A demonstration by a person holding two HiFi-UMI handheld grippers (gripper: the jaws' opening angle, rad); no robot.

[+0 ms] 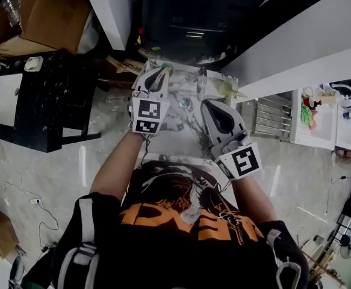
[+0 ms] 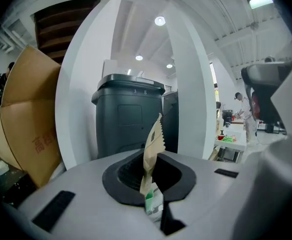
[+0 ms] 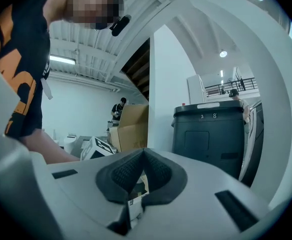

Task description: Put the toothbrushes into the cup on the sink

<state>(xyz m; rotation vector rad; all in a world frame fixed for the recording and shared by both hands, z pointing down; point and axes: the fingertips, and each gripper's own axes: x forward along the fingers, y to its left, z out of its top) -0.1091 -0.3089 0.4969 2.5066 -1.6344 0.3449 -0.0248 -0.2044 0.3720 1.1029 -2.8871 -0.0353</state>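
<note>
Risk: paper wrapper (image 2: 153, 144) thin and torn-edged; uneven pull between grippers could rip it and drop contents onto marble sink top (image 1: 178, 134). Pose: left gripper (image 1: 161, 72) clenched on wrapper strip, right gripper (image 1: 207, 104) clamped on small packet scrap (image 3: 134, 200); both raised over sink, tilted outward. No bare toothbrush discernible. Cup-like thing (image 1: 228, 88) beyond, far right.
</note>
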